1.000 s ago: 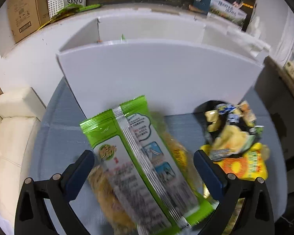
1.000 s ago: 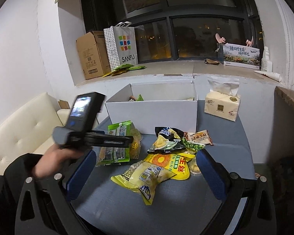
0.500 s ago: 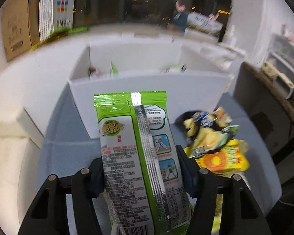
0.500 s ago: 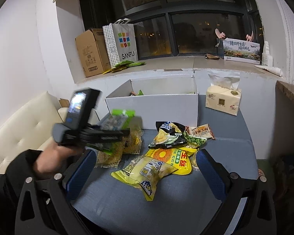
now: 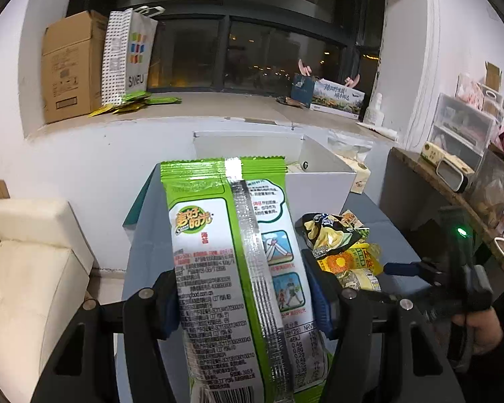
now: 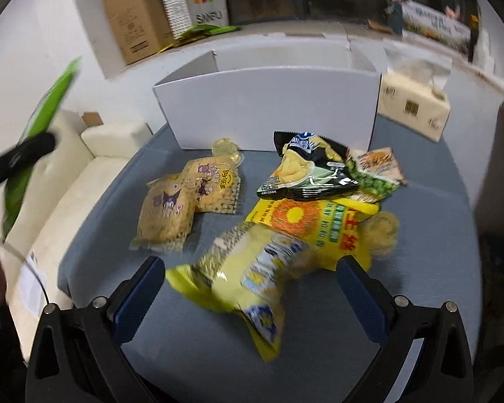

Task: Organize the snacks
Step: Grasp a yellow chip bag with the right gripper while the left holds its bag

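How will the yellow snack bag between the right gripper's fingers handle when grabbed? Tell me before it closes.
The yellow snack bag looks crinkled and puffy, so it will probably be light and crush inward under the right gripper. Its glossy film may slip. It overlaps the orange-and-yellow packet, which might drag along.

Open right claw (image 6: 248, 285) above yellow packet (image 6: 252, 268)

We read "SANFU" on the white paper bag (image 5: 131, 50) on the window ledge. The green snack pack (image 5: 232, 268) carries a yellow logo in Chinese characters and small nutrition figures such as "46kJ" and "0.8g". Other print is too small or blurred for us.
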Motion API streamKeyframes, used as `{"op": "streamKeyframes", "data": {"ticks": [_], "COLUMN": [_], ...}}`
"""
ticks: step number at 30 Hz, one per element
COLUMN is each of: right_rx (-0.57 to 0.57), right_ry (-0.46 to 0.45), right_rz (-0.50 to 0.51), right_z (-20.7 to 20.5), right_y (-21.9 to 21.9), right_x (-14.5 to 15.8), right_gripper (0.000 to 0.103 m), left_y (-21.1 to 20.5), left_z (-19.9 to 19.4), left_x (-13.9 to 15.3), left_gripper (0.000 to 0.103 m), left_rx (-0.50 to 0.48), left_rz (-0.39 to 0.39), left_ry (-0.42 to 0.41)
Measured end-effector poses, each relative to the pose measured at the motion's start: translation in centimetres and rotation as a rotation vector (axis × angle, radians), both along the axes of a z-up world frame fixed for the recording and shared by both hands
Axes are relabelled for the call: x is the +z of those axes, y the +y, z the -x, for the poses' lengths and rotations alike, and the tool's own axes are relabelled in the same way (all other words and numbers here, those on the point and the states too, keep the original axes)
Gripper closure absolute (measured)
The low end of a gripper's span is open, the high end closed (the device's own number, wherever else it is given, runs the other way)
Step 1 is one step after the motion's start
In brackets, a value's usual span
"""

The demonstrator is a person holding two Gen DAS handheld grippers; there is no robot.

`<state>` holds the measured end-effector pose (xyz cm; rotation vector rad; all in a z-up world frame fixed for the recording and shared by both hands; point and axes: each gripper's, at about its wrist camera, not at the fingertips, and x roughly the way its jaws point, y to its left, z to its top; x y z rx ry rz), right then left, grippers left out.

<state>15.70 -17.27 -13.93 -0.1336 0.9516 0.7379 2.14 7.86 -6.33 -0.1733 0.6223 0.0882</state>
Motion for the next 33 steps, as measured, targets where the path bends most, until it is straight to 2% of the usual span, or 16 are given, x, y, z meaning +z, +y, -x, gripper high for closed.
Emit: {"op": "streamKeyframes", "data": {"ticks": [2,5,8,9,10,11,13,16,19,22,24,28,30,33], "right_rx": [-0.076,-0.183,-0.197,-0.185,-0.167,-0.127,-0.112,-0.096,-0.1,-0.106,-0.086,-0.057,-0.041,-0.017], "right_ry": [0.087,0.264,0.323,0.348,0.36,0.373,0.368,0.292,0.208,0.068,-0.025,-0.138,-0.202,-0.247], "right_rz": [-0.026,-0.127,-0.137,-0.159,-0.185,-0.232,-0.232,-0.257,-0.312,-0.301,-0.294,-0.311,-0.291,-0.265], "right_z": [-1.3,-3.5,-4.2,-4.3,-4.3,-4.3,-4.1,-2.8,-1.6,-0.4,0.3,-1.2,-3.1,-6.7], "right_y": [-0.3,-1.8,-2.0,-2.0,-2.0,-1.9,-1.8,-2.4,-3.8,-5.0,-5.3,-5.0,-4.0,-1.4], "right_x": [-0.9,-2.8,-4.1,-4.4,-4.6,-4.8,-4.8,-3.3,-1.0,2.0,4.4,8.9,11.3,13.8], "right_gripper": [0.0,0.0,0.0,0.006,0.029,0.037,0.049,0.056,0.057,0.057,0.057,0.057,0.057,0.057], "left_y": [0.2,0.5,0.4,0.3,0.1,0.0,-0.5,-0.9,-1.1,-1.4,-1.3,-0.9,-0.8,-0.3], "left_z": [0.4,0.6,0.3,0.2,0.1,0.1,0.0,0.0,0.0,-0.6,-1.7,-6.8,-9.9,-15.7], "left_x": [-0.2,-0.6,-1.1,-1.4,-1.6,-1.7,-2.0,-2.1,-1.7,-0.5,0.5,3.9,5.2,6.4], "left_gripper": [0.037,0.037,0.037,0.037,0.037,0.037,0.037,0.037,0.037,0.037,0.037,0.037,0.037,0.037], "left_rx": [0.004,0.003,-0.006,-0.01,-0.016,-0.022,-0.033,-0.045,-0.057,-0.086,-0.111,-0.121,-0.115,-0.102], "left_rz": [0.004,0.017,0.035,0.037,0.039,0.039,0.037,0.039,0.048,0.05,0.081,0.09,0.085,0.09], "left_ry": [-0.004,-0.002,0.005,0.011,0.016,0.019,0.025,0.025,0.01,-0.02,-0.044,-0.092,-0.094,-0.082]}}
